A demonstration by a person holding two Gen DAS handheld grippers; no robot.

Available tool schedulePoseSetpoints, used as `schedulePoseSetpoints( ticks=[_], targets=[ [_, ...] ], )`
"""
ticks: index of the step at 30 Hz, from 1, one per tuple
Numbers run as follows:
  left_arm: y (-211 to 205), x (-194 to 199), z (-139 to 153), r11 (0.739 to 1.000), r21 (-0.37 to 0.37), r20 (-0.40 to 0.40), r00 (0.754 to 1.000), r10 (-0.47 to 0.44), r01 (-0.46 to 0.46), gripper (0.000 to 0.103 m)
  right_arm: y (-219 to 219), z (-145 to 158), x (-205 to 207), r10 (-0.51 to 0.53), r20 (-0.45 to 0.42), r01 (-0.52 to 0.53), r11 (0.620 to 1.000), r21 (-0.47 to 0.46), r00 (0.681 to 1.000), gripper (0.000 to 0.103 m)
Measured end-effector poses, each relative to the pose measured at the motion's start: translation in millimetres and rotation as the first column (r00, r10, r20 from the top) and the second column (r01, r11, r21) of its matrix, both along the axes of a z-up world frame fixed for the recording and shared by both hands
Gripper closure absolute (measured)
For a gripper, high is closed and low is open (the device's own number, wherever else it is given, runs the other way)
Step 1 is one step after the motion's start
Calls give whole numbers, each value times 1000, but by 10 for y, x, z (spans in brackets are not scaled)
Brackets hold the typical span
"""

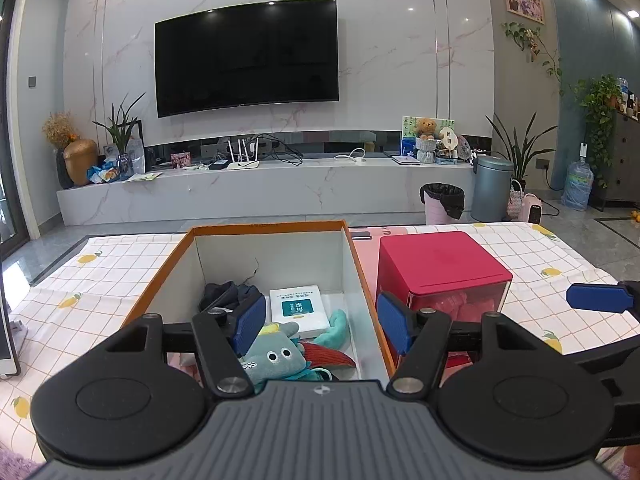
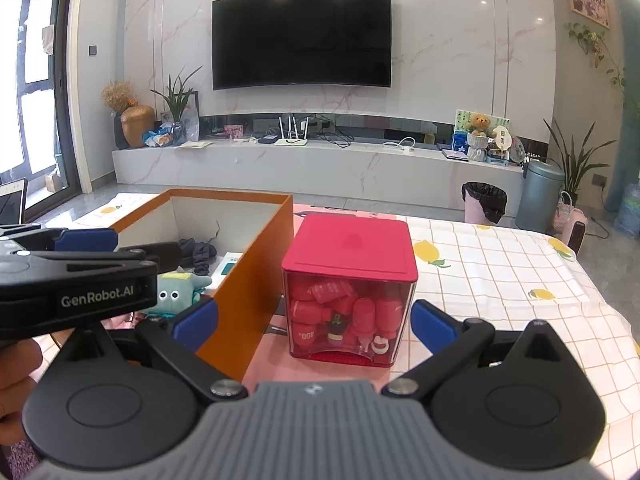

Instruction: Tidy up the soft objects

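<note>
The left gripper [image 1: 320, 322] hides the plush toy's [image 1: 276, 356] lower body.

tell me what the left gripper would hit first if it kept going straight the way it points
Probably the teal plush toy lying in the orange box. The open left gripper points down into the box, just above the toy, though depth is hard to judge.

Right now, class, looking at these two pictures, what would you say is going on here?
A person holds a claw in each hand over a lemon-print tablecloth. The left claw hangs open above the orange cardboard box, which holds a teal plush toy, a dark bundle of cloth and a white packet. The right claw is open in front of the red-lidded clear cube. Neither holds anything.
</note>
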State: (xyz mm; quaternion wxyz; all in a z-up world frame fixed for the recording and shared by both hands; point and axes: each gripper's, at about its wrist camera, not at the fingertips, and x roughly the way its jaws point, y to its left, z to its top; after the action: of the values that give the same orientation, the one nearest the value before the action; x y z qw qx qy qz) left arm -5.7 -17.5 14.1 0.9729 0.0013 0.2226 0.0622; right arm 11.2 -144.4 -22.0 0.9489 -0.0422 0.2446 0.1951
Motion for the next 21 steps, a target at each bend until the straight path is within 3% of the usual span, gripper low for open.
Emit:
schedulePoseSetpoints(
  ticks=[21],
  targets=[
    [22,24,-2,1000,-14,-15,1000,-8,7,28,-19,-19,60,-14,-31,13,1000,-2,999,3]
  ],
)
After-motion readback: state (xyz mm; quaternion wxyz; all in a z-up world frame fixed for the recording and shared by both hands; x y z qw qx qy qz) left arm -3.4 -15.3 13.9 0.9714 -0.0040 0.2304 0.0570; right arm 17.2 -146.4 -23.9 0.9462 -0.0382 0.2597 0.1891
